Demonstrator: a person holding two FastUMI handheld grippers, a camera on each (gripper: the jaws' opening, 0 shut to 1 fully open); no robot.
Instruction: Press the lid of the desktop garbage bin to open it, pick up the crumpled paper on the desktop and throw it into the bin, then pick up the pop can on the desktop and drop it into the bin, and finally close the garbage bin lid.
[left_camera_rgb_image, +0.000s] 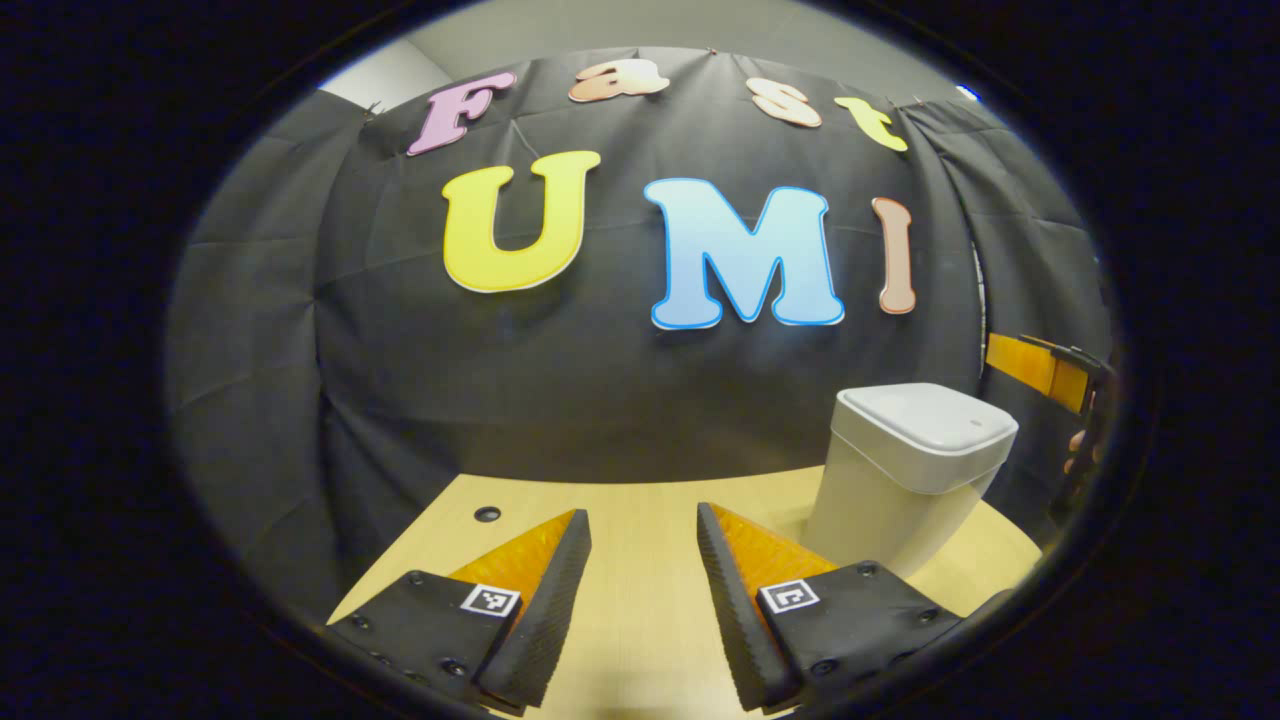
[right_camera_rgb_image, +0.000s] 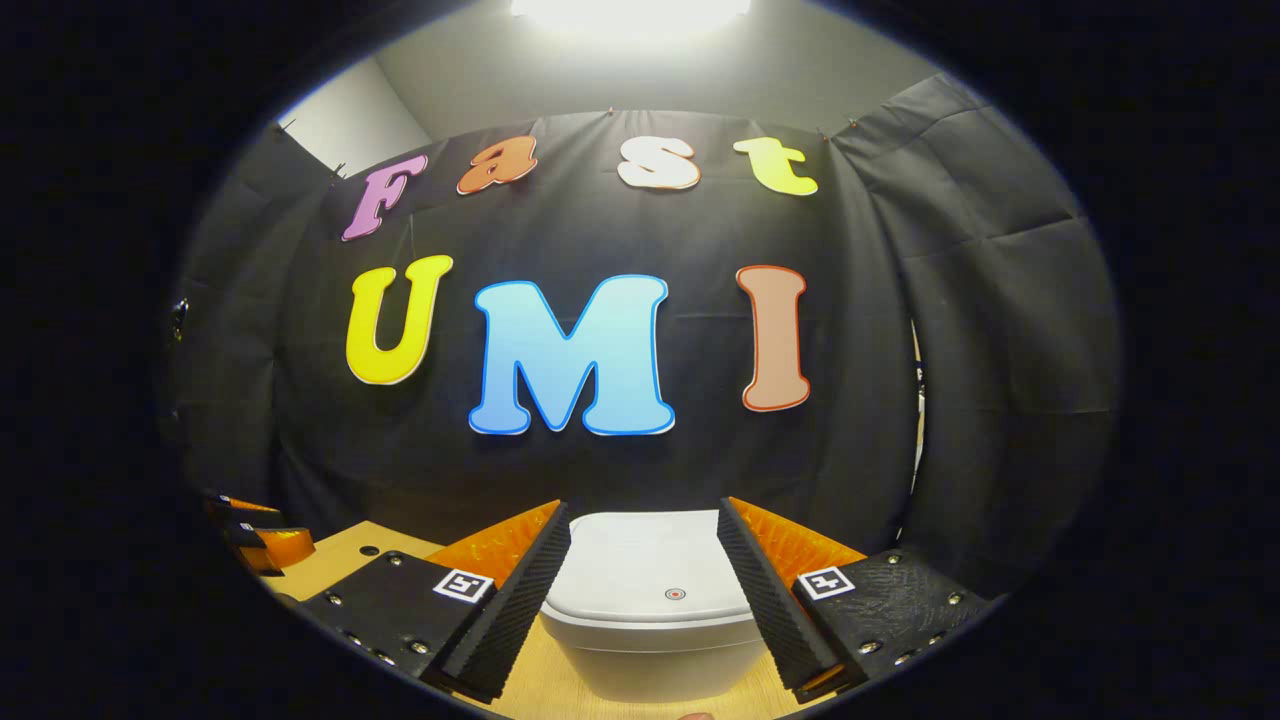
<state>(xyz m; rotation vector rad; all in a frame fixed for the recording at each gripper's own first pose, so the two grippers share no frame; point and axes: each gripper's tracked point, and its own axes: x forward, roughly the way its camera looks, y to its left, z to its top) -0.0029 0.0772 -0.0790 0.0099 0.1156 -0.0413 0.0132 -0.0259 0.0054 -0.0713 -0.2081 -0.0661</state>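
Probably a cloth-walled (right_camera_rgb_image: 1000, 330) recording booth

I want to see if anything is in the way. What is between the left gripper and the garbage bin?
Nothing. In the left gripper view, only bare wooden desktop lies between the open left gripper and the closed bin.

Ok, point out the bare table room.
Bare wood lies ahead of the left gripper, from the small hole across to the bin. The right gripper is crowded, its open fingers flanking the bin lid.
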